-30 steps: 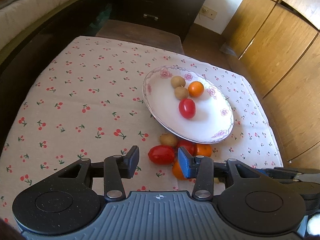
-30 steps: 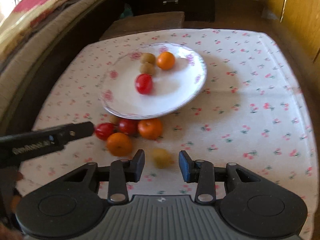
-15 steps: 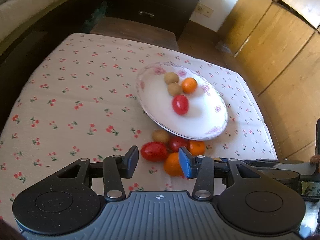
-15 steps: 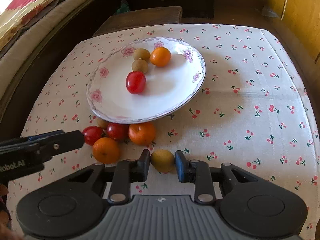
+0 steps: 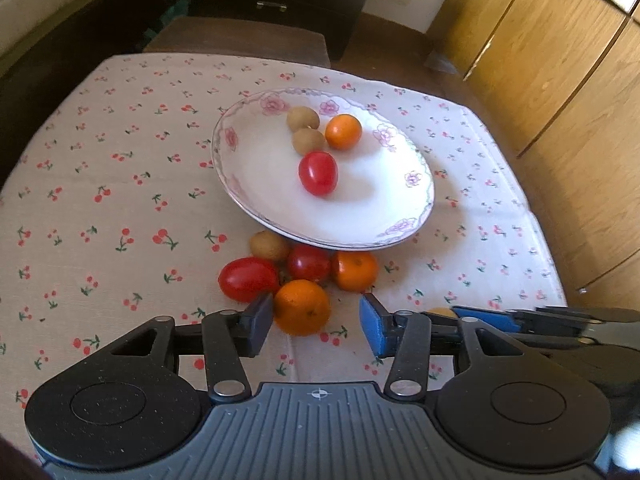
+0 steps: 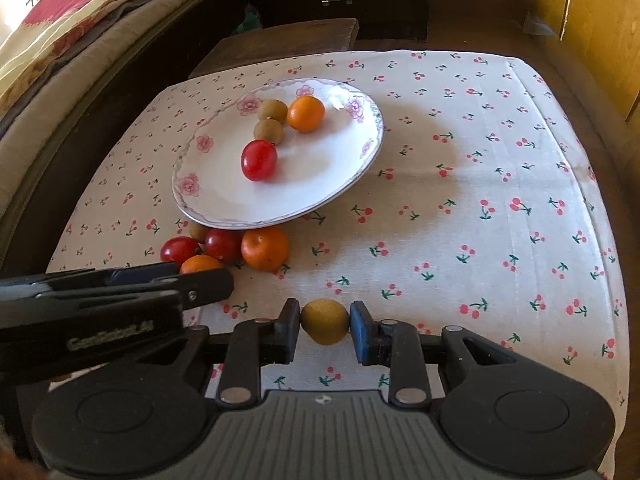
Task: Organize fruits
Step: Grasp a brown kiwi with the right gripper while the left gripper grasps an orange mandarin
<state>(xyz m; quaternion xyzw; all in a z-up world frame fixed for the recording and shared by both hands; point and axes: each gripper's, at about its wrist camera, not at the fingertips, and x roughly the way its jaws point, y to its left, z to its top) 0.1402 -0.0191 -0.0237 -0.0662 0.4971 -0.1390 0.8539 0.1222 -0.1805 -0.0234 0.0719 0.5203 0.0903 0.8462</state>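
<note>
Nearest in the right wrist view, the right gripper [image 6: 325, 330] has its fingers closed on a small yellow-brown round fruit [image 6: 324, 321], one pad at each side of its widest girth. It appears light, firm-skinned and smooth; a grip across the middle is judged correct, with modest pressure to avoid bruising or a sideways roll-out.

The left gripper [image 5: 316, 326] stands with fingers spread and empty around a round orange citrus fruit [image 5: 302, 306], touching neither side as far as can be seen.

Just beyond, on the cherry-print cloth of the bench [image 5: 100, 216], lie an oval red tomato [image 5: 249, 284], a second red tomato [image 5: 308, 263], another orange [image 5: 355, 270] and a brown kiwi-like fruit [image 5: 269, 245].

Farther, the white floral-rimmed plate [image 5: 396, 226] holds four fruits.
</note>
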